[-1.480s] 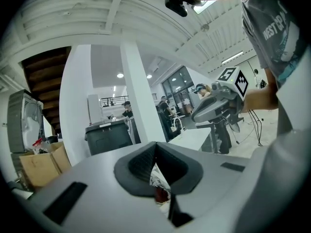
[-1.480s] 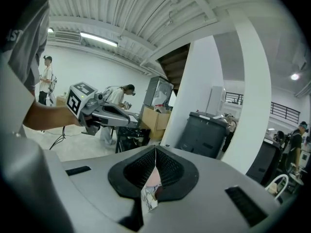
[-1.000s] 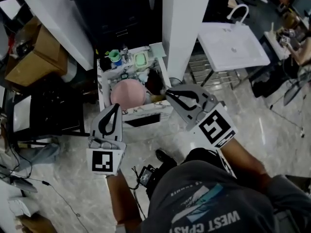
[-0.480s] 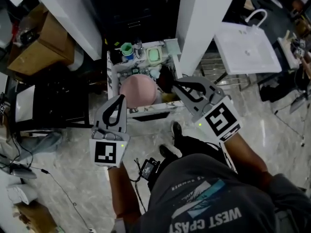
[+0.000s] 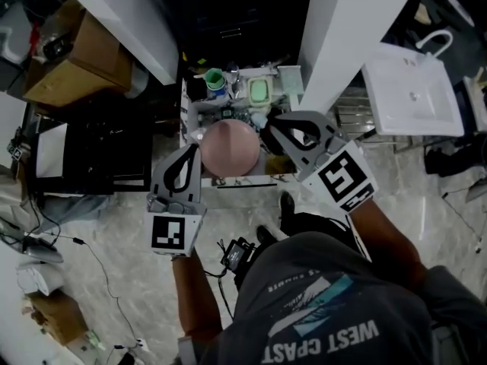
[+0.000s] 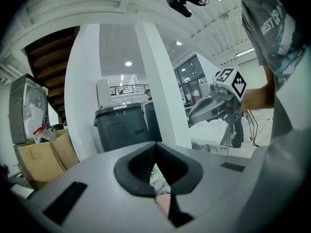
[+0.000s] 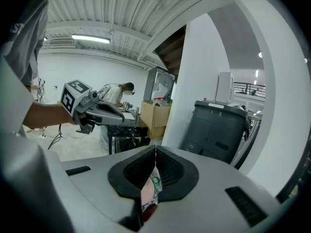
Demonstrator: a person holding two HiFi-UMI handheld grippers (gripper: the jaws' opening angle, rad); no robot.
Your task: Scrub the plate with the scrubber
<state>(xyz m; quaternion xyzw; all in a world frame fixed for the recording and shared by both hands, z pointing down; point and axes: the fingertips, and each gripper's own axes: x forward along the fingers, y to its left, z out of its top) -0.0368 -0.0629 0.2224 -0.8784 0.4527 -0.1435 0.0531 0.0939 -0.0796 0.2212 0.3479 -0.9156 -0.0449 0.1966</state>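
Head view shows a person standing over a small white table packed with washing-up things. The round pink plate sits in the middle of it. Its top is smooth and dull and looks a bit domed, and nothing touches it. Behind the plate are a small green cup and a soft-looking pale green pad. I think that pad is the scrubber, but it is too small to be sure. The grey plastic left gripper is held near the plate's left side, and the grey plastic right gripper near its right side. Each has a white cube with black squares at the back. Both point at the table, I think so the person can reach in for the scrubber first, as the scrubbing is not yet begun. In the left gripper view the two black ribbed fingers are pressed together with nothing in them. Only a bit of pink plate peeks through the hole under the tips. The right gripper view shows the same: fingers closed tight and empty, most likely because there is nothing to hold yet. Past them stand a tall smooth white pillar, a dark grey plastic bin with a lid and a brown cardboard box.
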